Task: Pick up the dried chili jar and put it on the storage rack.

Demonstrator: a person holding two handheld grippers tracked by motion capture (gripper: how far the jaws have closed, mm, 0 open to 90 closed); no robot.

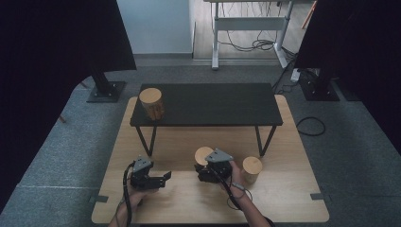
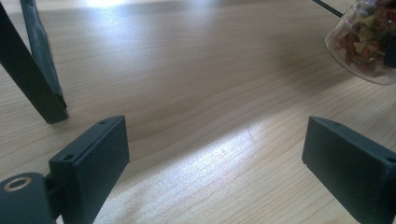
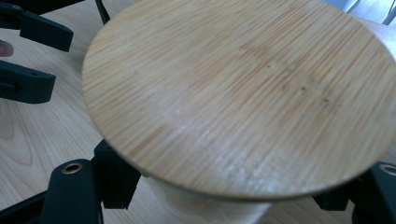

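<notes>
Right gripper view shows the right gripper clamped around a wooden-lidded jar, while the left gripper gapes wide.

A light wooden table filled the lower middle of the frame, its grain pale under soft glare. On it, toward the centre, stood a low black shelf on thin angled legs. Grey carpet spread around the table to both sides. Dark curtains hung at the upper left and upper right, each by a black stand with a flat base. At the top centre stood a pale wall and a white desk frame with loose cables beneath. A black cable looped on the carpet at the right.
</notes>
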